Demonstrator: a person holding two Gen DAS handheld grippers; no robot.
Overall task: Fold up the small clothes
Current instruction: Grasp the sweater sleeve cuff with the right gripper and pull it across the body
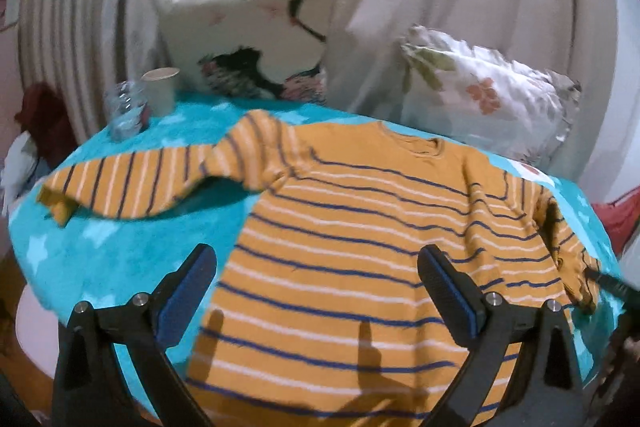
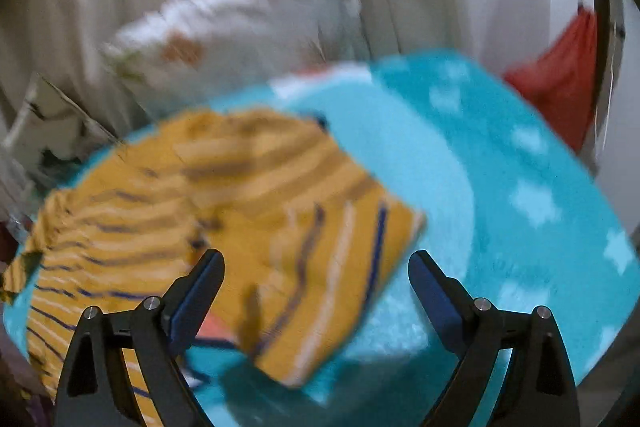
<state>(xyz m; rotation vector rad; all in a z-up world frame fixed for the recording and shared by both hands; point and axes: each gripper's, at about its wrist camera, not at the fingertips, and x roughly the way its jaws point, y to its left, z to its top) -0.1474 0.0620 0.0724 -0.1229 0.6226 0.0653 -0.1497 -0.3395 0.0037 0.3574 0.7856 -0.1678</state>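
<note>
I am holding my left claw [image 1: 316,283] above the near part of the striped sweater [image 1: 360,247], its jaws standing wide apart with nothing between the pads. The sweater, mustard with dark blue and white stripes, is lying flat on the turquoise star-patterned cover [image 1: 120,251] of the table, neckline toward the far edge. One sleeve [image 1: 132,187] is stretching out toward the table's left edge, its cuff lying close to that edge. The other sleeve [image 1: 568,247] is bunching up at the right edge.

My right claw [image 2: 316,275] is also gaping wide and gripping nothing; it is hanging over the sweater's right side, where the sleeve [image 2: 336,259] is lying folded inward across the body. The right wrist view is blurring heavily, so finer detail there is lost.

At the table's far left corner a glass jar [image 1: 128,111] and a paper cup [image 1: 162,91] are standing just beside each other. Two patterned cushions [image 1: 248,35] are leaning behind the far edge.
</note>
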